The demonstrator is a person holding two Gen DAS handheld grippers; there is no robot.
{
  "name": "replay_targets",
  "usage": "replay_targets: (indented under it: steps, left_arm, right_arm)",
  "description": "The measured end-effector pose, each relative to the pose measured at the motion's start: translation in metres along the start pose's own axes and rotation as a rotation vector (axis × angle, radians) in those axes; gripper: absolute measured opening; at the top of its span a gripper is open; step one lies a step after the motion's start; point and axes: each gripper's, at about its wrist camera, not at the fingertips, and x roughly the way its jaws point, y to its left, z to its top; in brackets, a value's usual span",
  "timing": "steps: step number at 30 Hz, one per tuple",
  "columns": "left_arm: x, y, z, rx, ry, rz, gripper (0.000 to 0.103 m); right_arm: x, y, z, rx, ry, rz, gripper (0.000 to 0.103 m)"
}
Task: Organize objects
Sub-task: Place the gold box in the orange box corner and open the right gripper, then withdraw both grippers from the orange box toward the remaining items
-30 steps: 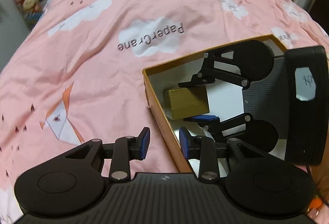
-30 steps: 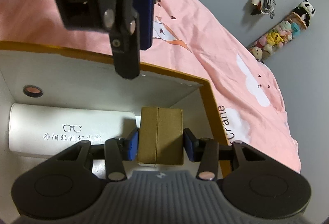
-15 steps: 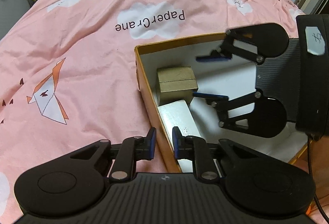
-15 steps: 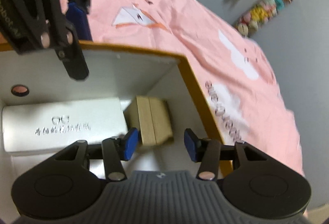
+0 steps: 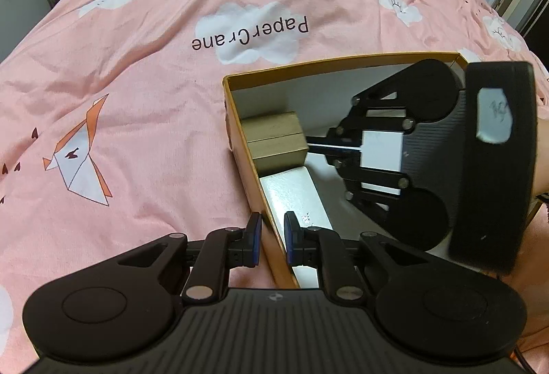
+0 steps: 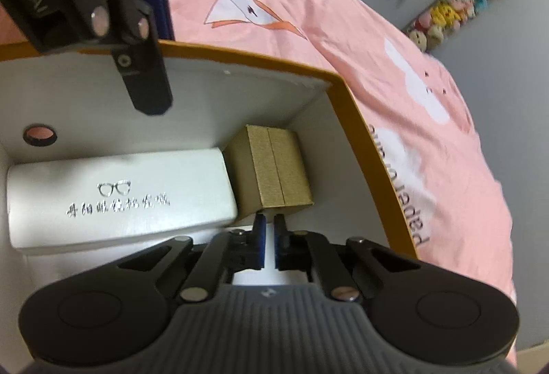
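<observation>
An open cardboard box (image 5: 240,140) with orange walls and a white inside lies on the pink bed; its rim also shows in the right wrist view (image 6: 357,120). A small gold box (image 5: 278,142) (image 6: 274,171) sits in its corner beside a white glasses case (image 5: 295,199) (image 6: 116,192). My left gripper (image 5: 272,242) is shut on the box's side wall, one finger inside, one outside. My right gripper (image 6: 269,242) is inside the box, nearly shut and empty, its tips just short of the gold box; it also shows in the left wrist view (image 5: 329,147).
The pink bedspread (image 5: 137,99) with clouds and a paper-crane print surrounds the box. Plush toys (image 6: 459,7) line the wall beyond the bed. A round hole (image 6: 39,135) is in the box's end wall.
My right gripper let go of the gold box, drew back and closed its fingers. The gold box now rests in the corner. My left gripper narrowed onto the box wall.
</observation>
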Motion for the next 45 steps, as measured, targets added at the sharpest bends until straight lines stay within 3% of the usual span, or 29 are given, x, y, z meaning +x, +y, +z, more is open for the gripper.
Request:
replay_targets:
  steps: [5, 11, 17, 21, 26, 30, 34, 37, 41, 45]
  left_arm:
    - [-0.002, -0.001, -0.001, 0.002, -0.01, -0.001, 0.015]
    - [-0.024, -0.008, -0.01, 0.007, -0.102, 0.014, 0.017]
    - [-0.071, -0.025, -0.031, 0.033, -0.294, 0.047, 0.017]
    - [-0.096, -0.038, -0.049, 0.037, -0.384, 0.081, 0.022]
    - [-0.12, -0.051, -0.078, 0.029, -0.489, 0.067, 0.031]
    - [-0.12, -0.061, -0.101, -0.02, -0.444, 0.057, 0.038]
    - [-0.104, -0.066, -0.12, -0.039, -0.301, -0.075, 0.038]
    - [-0.087, -0.068, -0.135, -0.069, -0.223, -0.141, 0.038]
    - [-0.07, -0.079, -0.151, -0.058, -0.157, -0.143, 0.038]
    - [-0.064, -0.083, -0.159, -0.058, -0.097, -0.204, 0.038]
  right_arm:
    - [0.0, 0.003, 0.0, 0.008, 0.017, -0.009, 0.0]
    - [-0.023, 0.0, -0.001, 0.052, 0.033, -0.019, 0.001]
    - [-0.063, -0.01, -0.001, 0.203, 0.039, -0.045, 0.002]
    - [-0.099, -0.01, -0.002, 0.333, 0.032, -0.064, 0.002]
    - [-0.156, 0.002, -0.016, 0.559, -0.027, -0.109, 0.004]
    - [-0.2, 0.03, -0.036, 0.733, -0.067, -0.153, 0.01]
    - [-0.226, 0.065, -0.059, 0.908, -0.047, -0.147, 0.012]
    - [-0.234, 0.092, -0.076, 1.022, -0.012, -0.121, 0.018]
    - [-0.234, 0.121, -0.095, 1.17, 0.061, -0.064, 0.025]
    - [-0.232, 0.146, -0.108, 1.266, 0.117, 0.015, 0.029]
